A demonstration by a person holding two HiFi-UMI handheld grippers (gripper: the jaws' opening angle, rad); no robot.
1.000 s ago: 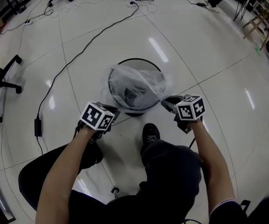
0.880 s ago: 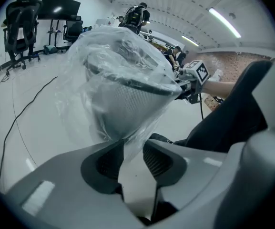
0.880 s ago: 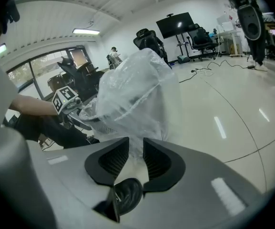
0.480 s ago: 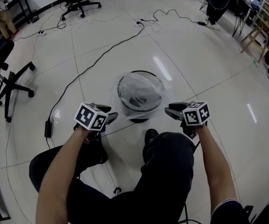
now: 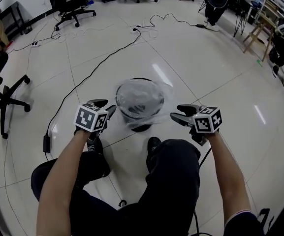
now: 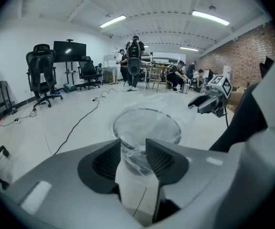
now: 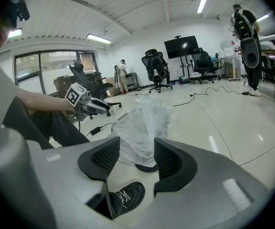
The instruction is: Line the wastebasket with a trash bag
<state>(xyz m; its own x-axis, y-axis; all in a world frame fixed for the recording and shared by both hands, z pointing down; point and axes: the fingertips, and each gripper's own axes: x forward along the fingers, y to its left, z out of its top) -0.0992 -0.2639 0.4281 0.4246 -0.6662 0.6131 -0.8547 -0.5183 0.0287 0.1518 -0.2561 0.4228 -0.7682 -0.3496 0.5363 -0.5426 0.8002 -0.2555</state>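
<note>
Wastebasket (image 5: 142, 126): upright on the floor (image 5: 220, 58), mid head view. Clear trash bag (image 5: 142, 98) covers its mouth and rim.
Left hand-held gripper (image 5: 107, 107): at the basket's 9 o'clock, jaws apart, empty, off the bag.
Right hand-held gripper (image 5: 177, 113): at 3 o'clock, jaws opening, nothing between them.

Clear trash bag (image 5: 141, 100) lines the upright round wastebasket (image 5: 141, 128), overhanging its rim.

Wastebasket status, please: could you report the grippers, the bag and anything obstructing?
Left gripper open, empty. Right gripper opening, nothing between jaws. Trash bag draped over wastebasket rim. Nothing obstructing.
</note>
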